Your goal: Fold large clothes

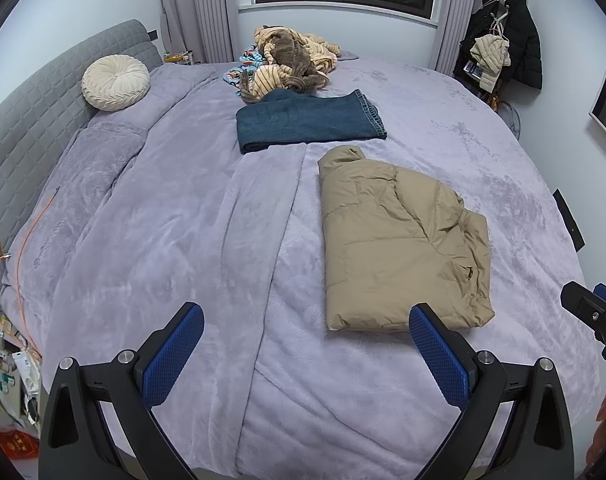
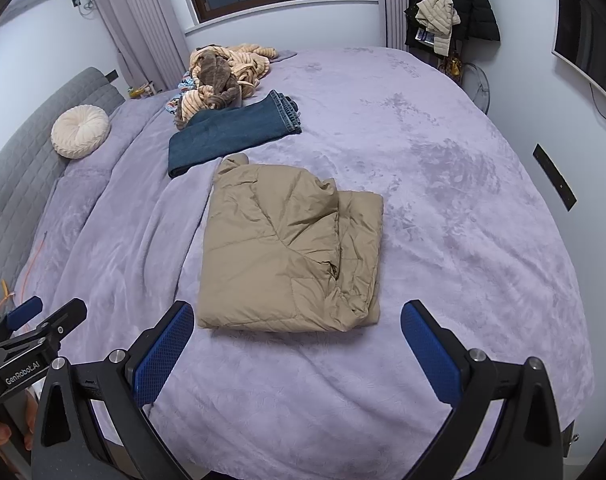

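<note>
Just ahead of my right tongs (image 2: 297, 344), on the lilac blanket (image 2: 443, 208), lies the tan puffer jacket (image 2: 287, 248), folded into a thick, roughly square bundle with quilted seams and a rumpled right edge. Both tongs are spread wide and hold nothing. From my left tongs (image 1: 307, 344) the jacket sits forward and to the right, its near corner just beyond the right fingertip. Farther ahead rest folded blue jeans (image 1: 309, 120).
</note>
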Demonstrator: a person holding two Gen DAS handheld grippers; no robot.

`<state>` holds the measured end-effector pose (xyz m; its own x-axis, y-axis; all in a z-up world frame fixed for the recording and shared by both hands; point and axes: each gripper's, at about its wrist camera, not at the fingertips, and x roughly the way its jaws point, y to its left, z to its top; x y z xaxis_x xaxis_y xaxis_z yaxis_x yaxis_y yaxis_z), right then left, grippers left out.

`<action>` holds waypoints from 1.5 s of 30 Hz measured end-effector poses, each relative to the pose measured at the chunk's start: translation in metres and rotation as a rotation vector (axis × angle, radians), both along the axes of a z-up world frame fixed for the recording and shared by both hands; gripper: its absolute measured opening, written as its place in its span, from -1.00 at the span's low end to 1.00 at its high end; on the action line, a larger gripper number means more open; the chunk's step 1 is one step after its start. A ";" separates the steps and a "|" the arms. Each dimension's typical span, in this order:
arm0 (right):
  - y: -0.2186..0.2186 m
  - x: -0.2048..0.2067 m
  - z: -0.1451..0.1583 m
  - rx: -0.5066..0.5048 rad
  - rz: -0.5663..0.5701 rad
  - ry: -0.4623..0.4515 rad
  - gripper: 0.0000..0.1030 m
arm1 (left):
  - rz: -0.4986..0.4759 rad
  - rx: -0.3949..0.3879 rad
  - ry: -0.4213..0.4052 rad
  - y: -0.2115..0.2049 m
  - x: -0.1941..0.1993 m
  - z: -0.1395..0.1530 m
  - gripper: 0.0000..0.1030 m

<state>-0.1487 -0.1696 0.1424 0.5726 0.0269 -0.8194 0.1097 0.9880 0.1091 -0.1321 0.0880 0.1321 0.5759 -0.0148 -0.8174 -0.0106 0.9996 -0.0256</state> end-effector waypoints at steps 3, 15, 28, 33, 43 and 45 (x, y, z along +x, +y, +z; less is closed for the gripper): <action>0.001 0.000 0.000 -0.001 0.010 0.000 1.00 | 0.004 0.000 -0.001 0.001 -0.002 -0.001 1.00; 0.003 -0.001 0.001 -0.002 0.010 0.002 0.99 | 0.001 -0.002 -0.002 0.001 -0.002 -0.001 1.00; 0.005 -0.001 0.002 -0.002 0.015 0.001 1.00 | 0.000 0.005 -0.009 0.002 -0.003 0.001 1.00; 0.008 -0.001 0.002 -0.002 0.015 0.000 1.00 | 0.000 0.006 -0.012 0.002 -0.003 0.003 1.00; 0.007 0.001 0.002 -0.003 0.016 0.002 0.99 | -0.005 -0.001 -0.010 0.001 -0.004 0.005 1.00; 0.008 0.001 0.002 -0.002 0.017 0.004 1.00 | -0.007 -0.002 -0.012 0.000 -0.003 0.004 1.00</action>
<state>-0.1475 -0.1619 0.1447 0.5687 0.0347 -0.8218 0.0933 0.9899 0.1064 -0.1356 0.0882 0.1362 0.5855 -0.0208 -0.8104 -0.0031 0.9996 -0.0279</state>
